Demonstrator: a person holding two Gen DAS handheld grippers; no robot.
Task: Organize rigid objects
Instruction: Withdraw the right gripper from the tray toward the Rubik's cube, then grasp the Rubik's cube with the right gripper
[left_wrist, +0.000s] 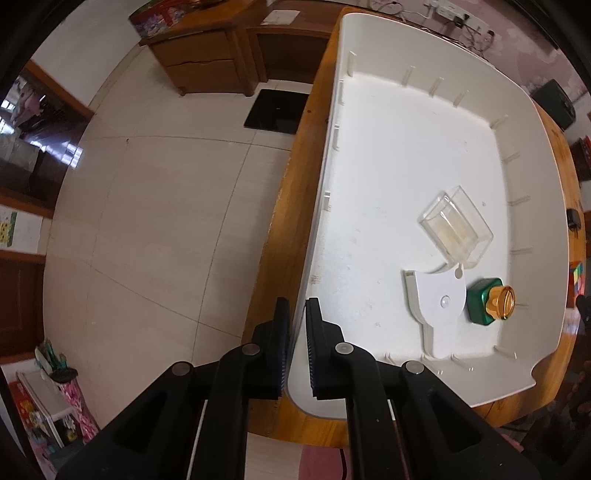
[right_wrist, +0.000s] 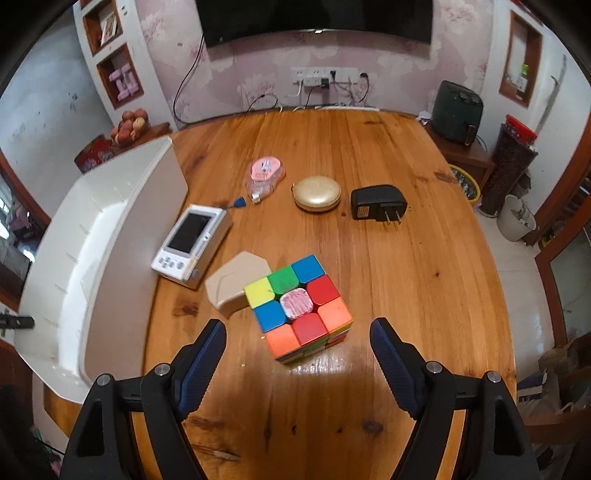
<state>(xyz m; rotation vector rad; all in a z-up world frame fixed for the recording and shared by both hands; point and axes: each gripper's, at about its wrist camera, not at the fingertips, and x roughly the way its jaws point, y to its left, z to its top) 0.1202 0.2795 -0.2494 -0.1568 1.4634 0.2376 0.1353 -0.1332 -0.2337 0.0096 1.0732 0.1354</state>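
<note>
A: Item one, your left gripper (left_wrist: 298, 325)?
B: Clenched on the near left wall of the white bin (left_wrist: 550, 206), one finger outside, one inside, pointing straight down.

A: Bin contents?
B: Three pieces on its floor, toward the right: a clear box (left_wrist: 455, 226); a flat white plate (left_wrist: 436, 295) just below it; a green bottle (left_wrist: 487, 302) with an amber cap beside the plate.

A: Item two, your right gripper (right_wrist: 297, 334)?
B: Released, jaws wide, nothing between the pads. The cube (right_wrist: 298, 307) sits on the table (right_wrist: 406, 277) just ahead of the fingertips, apart from both.

A: Still loose on the table?
B: A beige case (right_wrist: 236, 285) touching the cube's left corner; a white handheld (right_wrist: 192, 245) near the bin; a pink tape dispenser (right_wrist: 265, 175); a gold compact (right_wrist: 317, 193); a black charger (right_wrist: 377, 202).
</note>
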